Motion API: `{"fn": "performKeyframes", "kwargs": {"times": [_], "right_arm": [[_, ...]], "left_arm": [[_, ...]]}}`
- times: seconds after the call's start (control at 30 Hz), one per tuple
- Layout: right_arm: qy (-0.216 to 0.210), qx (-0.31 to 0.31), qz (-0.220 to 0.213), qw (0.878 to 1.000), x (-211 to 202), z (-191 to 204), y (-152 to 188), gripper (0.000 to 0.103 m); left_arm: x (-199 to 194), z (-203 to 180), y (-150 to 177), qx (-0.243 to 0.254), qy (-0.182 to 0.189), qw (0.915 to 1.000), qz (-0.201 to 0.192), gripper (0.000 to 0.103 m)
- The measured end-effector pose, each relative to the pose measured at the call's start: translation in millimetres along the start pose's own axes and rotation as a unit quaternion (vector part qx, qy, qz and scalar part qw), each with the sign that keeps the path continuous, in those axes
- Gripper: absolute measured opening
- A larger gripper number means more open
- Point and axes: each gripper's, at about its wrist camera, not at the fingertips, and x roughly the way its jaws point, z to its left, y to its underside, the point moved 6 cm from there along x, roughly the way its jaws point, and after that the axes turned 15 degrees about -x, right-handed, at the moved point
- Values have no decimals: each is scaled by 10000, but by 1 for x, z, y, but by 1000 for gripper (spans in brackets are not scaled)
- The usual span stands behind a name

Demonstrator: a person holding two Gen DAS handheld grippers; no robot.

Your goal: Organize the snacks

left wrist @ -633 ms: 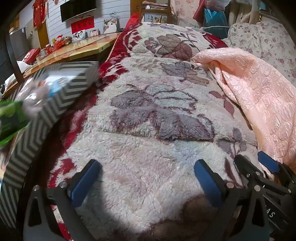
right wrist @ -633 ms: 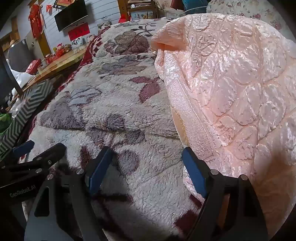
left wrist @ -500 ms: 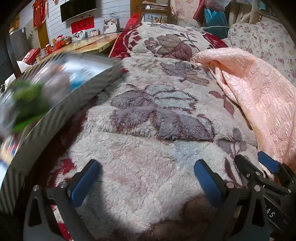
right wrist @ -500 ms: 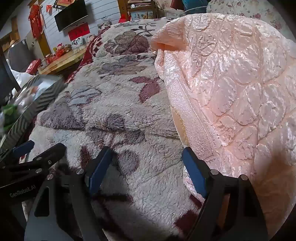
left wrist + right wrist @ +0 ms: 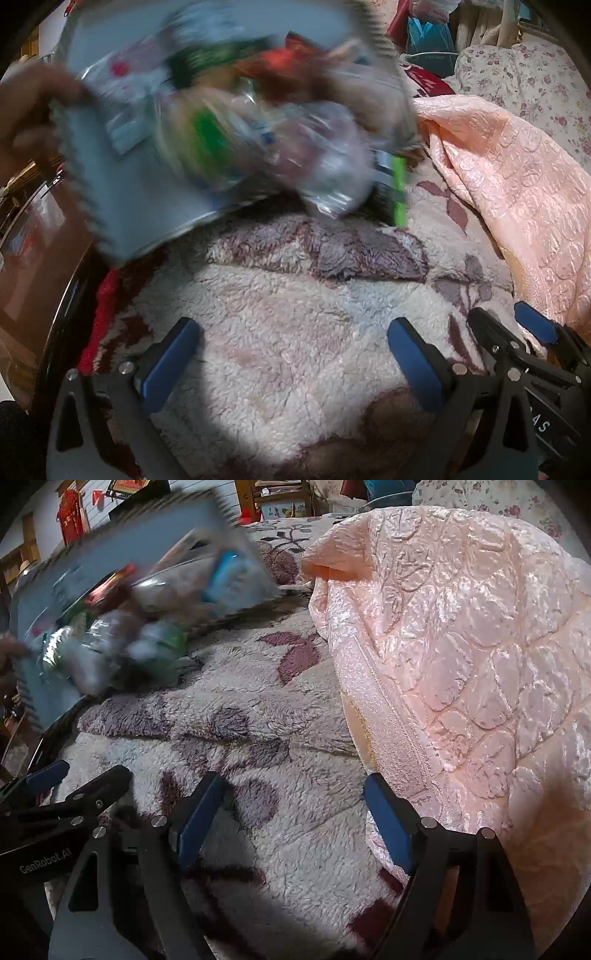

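A grey box with a zigzag edge (image 5: 122, 177) (image 5: 110, 550) is tipped over the fleece blanket, held by a person's hand (image 5: 26, 107) at the left. Blurred snack packets (image 5: 266, 140) (image 5: 122, 627) spill out of it toward the blanket; a green packet (image 5: 399, 192) is touching down. My left gripper (image 5: 291, 365) rests open low over the blanket, nothing between its blue pads. My right gripper (image 5: 291, 830) is also open and empty, just right of the left one, with its right finger (image 5: 388, 827) against the pink quilt.
A floral fleece blanket (image 5: 295, 314) covers the bed. A pink quilted cover (image 5: 461, 646) is heaped along the right. A dark wooden edge (image 5: 48, 277) runs along the left. Furniture and red decorations (image 5: 70, 513) stand at the back.
The grey box swung in from the left, rose and tipped over the blanket, and snack packets now tumble out of it. Neither gripper has moved.
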Motion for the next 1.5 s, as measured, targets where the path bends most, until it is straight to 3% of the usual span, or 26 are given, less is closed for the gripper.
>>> {"fn": "performKeyframes", "kwargs": {"times": [1.5], "right_arm": [[-10, 6, -6, 10000, 2, 1, 0, 80]], "left_arm": [[0, -4, -3, 0, 1, 10000, 3, 103]]}}
